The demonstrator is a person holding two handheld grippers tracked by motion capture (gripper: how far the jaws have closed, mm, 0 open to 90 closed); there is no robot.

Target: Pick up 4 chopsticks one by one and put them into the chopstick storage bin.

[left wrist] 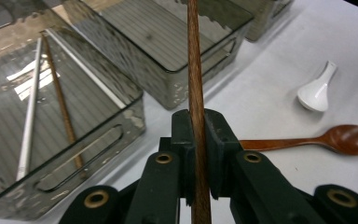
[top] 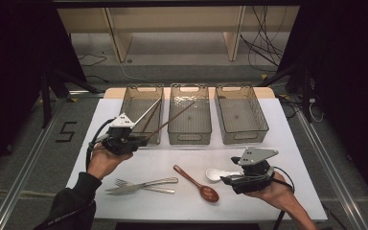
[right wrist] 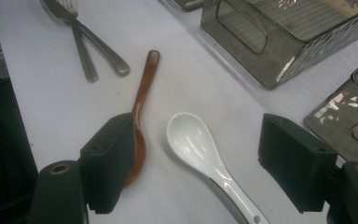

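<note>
The left tongs (left wrist: 199, 140) pinch a brown chopstick (left wrist: 195, 70) just in front of the left bin (top: 141, 112), while the right tongs (right wrist: 200, 163) stand spread around the white spoon (right wrist: 193, 142) on the worktop (top: 191, 201).

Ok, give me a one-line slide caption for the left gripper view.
Left gripper shut on a brown chopstick, beside a clear bin holding two more chopsticks.

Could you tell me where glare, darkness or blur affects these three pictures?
High view: dark surroundings, with the white table evenly lit; the picture is soft. Left gripper view: bright reflections streak the left bin, and the brown chopstick in the left gripper looks slightly soft. Right gripper view: highlights gleam on the white spoon and the bin wall.
</note>
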